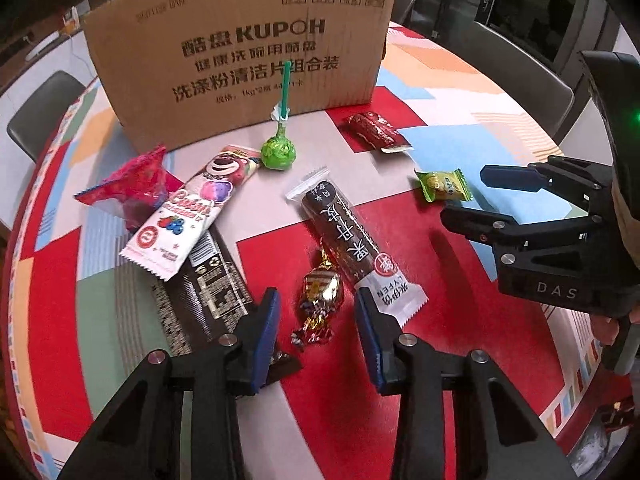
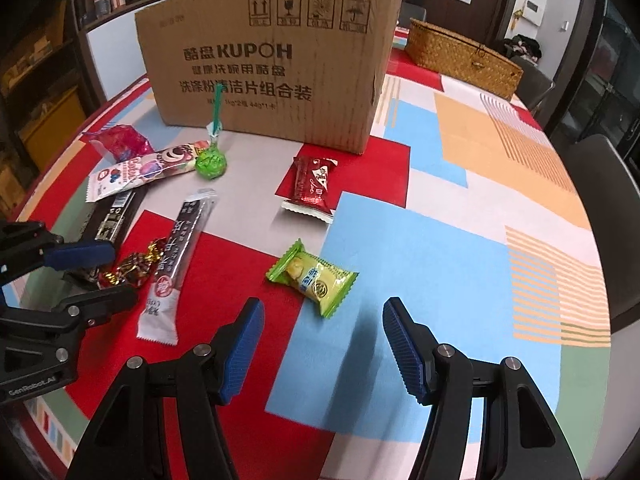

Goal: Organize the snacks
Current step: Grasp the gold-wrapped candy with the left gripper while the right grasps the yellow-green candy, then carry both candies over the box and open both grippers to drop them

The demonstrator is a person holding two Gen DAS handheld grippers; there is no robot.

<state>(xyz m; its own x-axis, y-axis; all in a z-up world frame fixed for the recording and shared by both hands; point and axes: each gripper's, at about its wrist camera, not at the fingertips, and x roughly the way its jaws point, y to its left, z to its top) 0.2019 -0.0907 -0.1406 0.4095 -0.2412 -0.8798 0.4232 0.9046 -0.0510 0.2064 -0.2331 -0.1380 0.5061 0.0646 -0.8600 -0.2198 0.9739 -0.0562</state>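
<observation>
Snacks lie on a colourful tablecloth in front of a cardboard box (image 1: pixel 240 48) (image 2: pixel 272 60). My left gripper (image 1: pixel 316 312) is open, its jaws on either side of a gold foil candy (image 1: pixel 320 292) (image 2: pixel 132 266). Beside the candy lies a long brown bar (image 1: pixel 344 236) (image 2: pixel 180 256). My right gripper (image 2: pixel 322 320) is open just short of a green packet (image 2: pixel 316 276) (image 1: pixel 442 186). A red packet (image 1: pixel 376 130) (image 2: pixel 314 186), a green lollipop (image 1: pixel 277 150) (image 2: pixel 211 164), a white bear packet (image 1: pixel 192 208), a pink bag (image 1: pixel 132 184) and a dark bar (image 1: pixel 208 292) lie around.
A woven basket (image 2: pixel 460 56) stands behind the box on the right. Grey chairs (image 1: pixel 516 64) (image 2: pixel 608 208) stand round the table edge. The right gripper's body (image 1: pixel 552 240) shows at the right of the left wrist view.
</observation>
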